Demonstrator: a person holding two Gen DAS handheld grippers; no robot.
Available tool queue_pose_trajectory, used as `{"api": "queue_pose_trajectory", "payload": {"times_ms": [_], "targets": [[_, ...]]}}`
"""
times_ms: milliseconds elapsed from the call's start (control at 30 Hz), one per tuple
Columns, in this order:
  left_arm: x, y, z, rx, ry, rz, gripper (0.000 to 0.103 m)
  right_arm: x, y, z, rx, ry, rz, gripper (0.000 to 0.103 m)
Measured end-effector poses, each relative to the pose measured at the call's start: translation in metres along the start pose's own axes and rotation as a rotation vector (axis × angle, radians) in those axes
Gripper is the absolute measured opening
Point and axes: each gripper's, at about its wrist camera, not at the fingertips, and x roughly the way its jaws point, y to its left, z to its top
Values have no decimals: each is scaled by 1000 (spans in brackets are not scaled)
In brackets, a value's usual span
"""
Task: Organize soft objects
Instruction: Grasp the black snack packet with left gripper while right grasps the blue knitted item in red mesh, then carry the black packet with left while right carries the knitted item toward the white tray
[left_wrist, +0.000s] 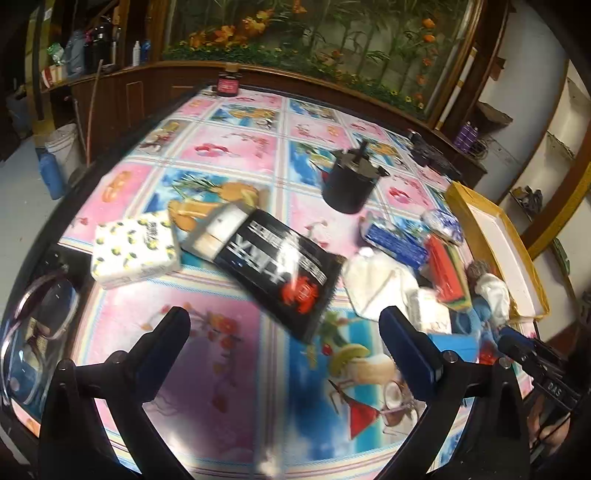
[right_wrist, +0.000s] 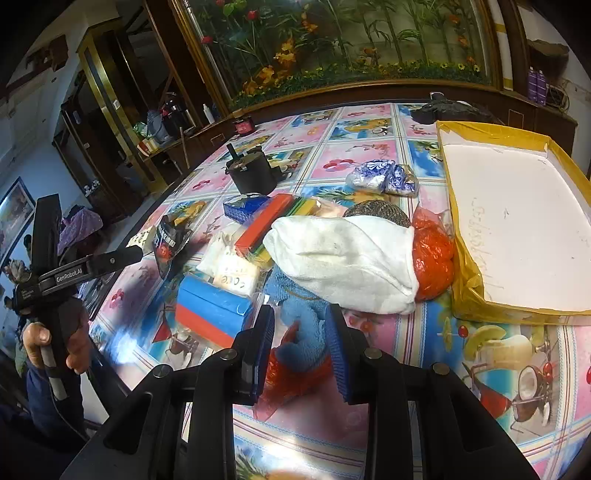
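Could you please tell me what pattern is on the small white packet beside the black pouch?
Yellow lemons on white packet, clearest in the left wrist view.

Worktop (right_wrist: 424, 435): glossy printed plastic cover, smooth. Between my right tool (right_wrist: 301, 345) pads: blue terry cloth (right_wrist: 303, 325), fuzzy. Just beyond: white towel (right_wrist: 343, 258), soft matt cloth. Ahead of my left tool (left_wrist: 284, 332): black pouch (left_wrist: 280, 262), shiny plastic film.

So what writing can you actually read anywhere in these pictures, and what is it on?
"GenRobot.AI": left gripper, on its arm, right wrist view.
"DAS": right gripper's body, left wrist view.
Black packet: white lettering, too blurred.
White box: faint handwriting, unreadable.
Clear bag: handwriting, unreadable.
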Motion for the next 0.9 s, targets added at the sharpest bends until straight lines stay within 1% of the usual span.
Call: {"api": "queue_pose_trajectory", "payload": {"times_ms": [67,133,167,233,300,367,467,533,567,600,633,667,700,733,767,833,867,900], "targets": [[2,7,7,-19,-4,20,103,-1,0,-1,1,-4,9,29],[9,14,13,-57,20,23,103,-2,-1,-1,1,-7,15,29],[14,18,16,-85,42,15,103,-1,-2,-2,1,-7,17,29],[27,25,18,-163,95,-28,103,-1,-3,-4,6,-8,19,29],[37,29,19,-234,125,-65,103,-1,-4,-5,13,-7,23,29],[44,28,21,-274,124,-46,103,-1,-5,-5,15,-7,24,29],[54,22,26,-285,122,-1,103,-2,-6,-6,21,-12,28,29],[62,16,29,-272,131,-11,101,-3,-8,-7,24,-12,25,29],[67,12,31,-245,136,0,87,-3,-8,-7,25,-11,27,29],[68,5,32,-203,118,34,70,-3,-9,-8,25,-4,32,35],[70,-2,32,-157,112,66,63,-3,-8,-8,23,8,34,40],[71,-6,31,-127,107,78,60,-5,-8,-8,19,11,31,56],[71,-9,30,-105,104,74,57,-9,-6,-10,12,0,25,71],[71,-12,29,-86,99,72,56,-12,-4,-11,-1,-11,20,75],[70,-15,26,-63,96,75,56,-13,-1,-13,-17,-9,18,76],[66,-18,22,-34,92,64,52,-11,3,-15,-37,11,8,75],[64,-20,19,-17,90,52,52,-9,4,-17,-40,24,7,75],[62,-22,16,2,91,48,52,-7,5,-18,-40,36,11,73]]}}
